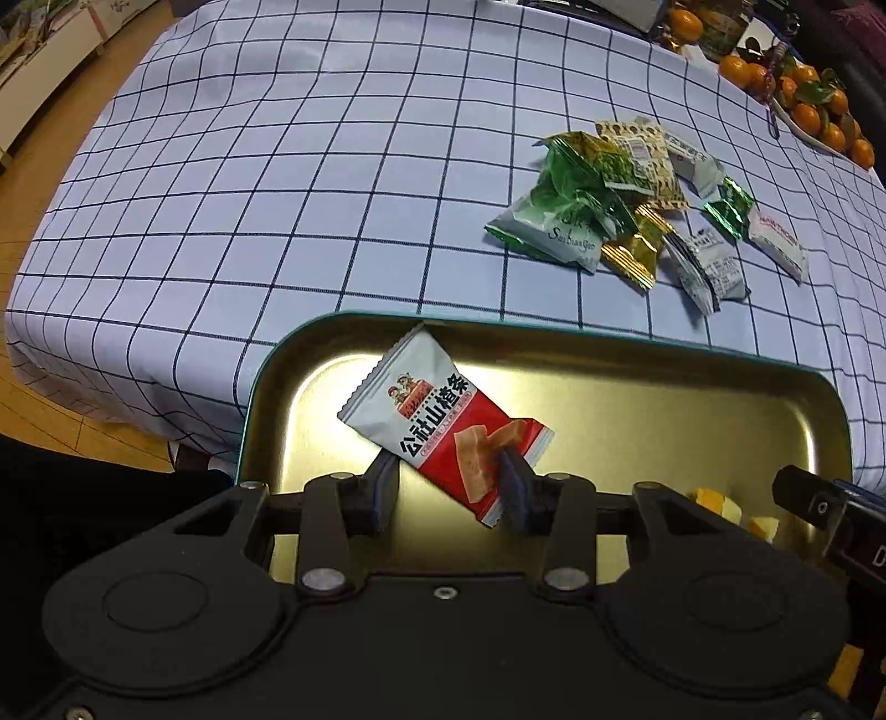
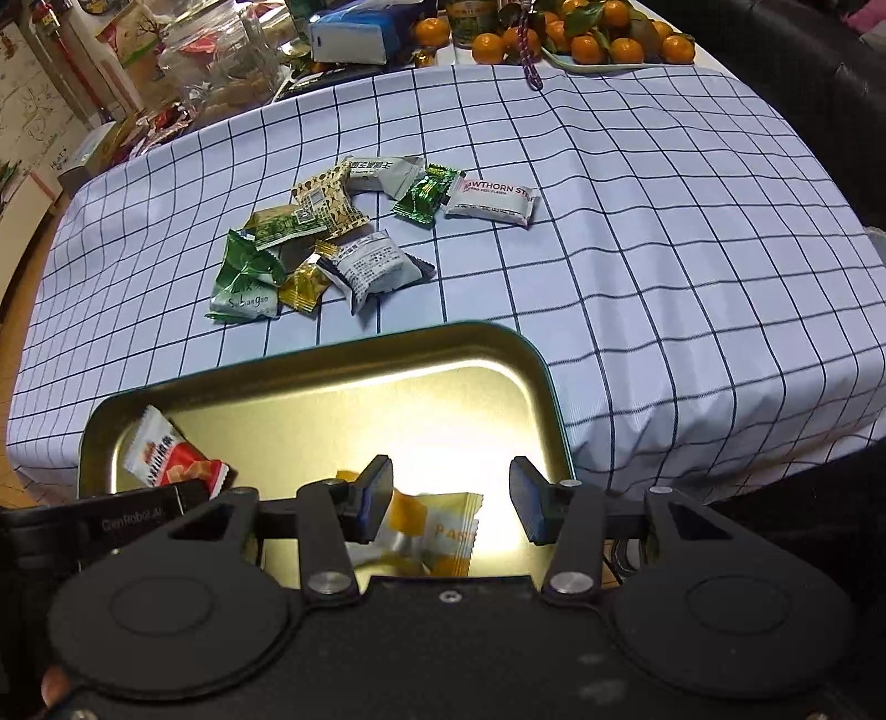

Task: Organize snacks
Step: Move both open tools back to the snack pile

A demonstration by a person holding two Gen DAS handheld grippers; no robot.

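A gold metal tray with a teal rim (image 1: 554, 327) (image 2: 310, 349) sits at the near edge of the checked tablecloth. My left gripper (image 1: 451, 487) is over the tray's left part, jaws apart, with a red-and-white hawthorn snack packet (image 1: 443, 426) lying loose between its fingertips; the packet also shows in the right wrist view (image 2: 166, 457). My right gripper (image 2: 451, 498) is open over the tray's right part, above a yellow-and-white packet (image 2: 437, 531) lying in the tray. A pile of several snack packets (image 1: 626, 205) (image 2: 332, 243) lies on the cloth beyond the tray.
A white hawthorn stick packet (image 2: 490, 199) lies at the pile's right end. A plate of tangerines (image 2: 603, 44) and boxes and jars (image 2: 232, 72) stand along the table's far side. The wooden floor (image 1: 33, 221) lies off the table's left edge.
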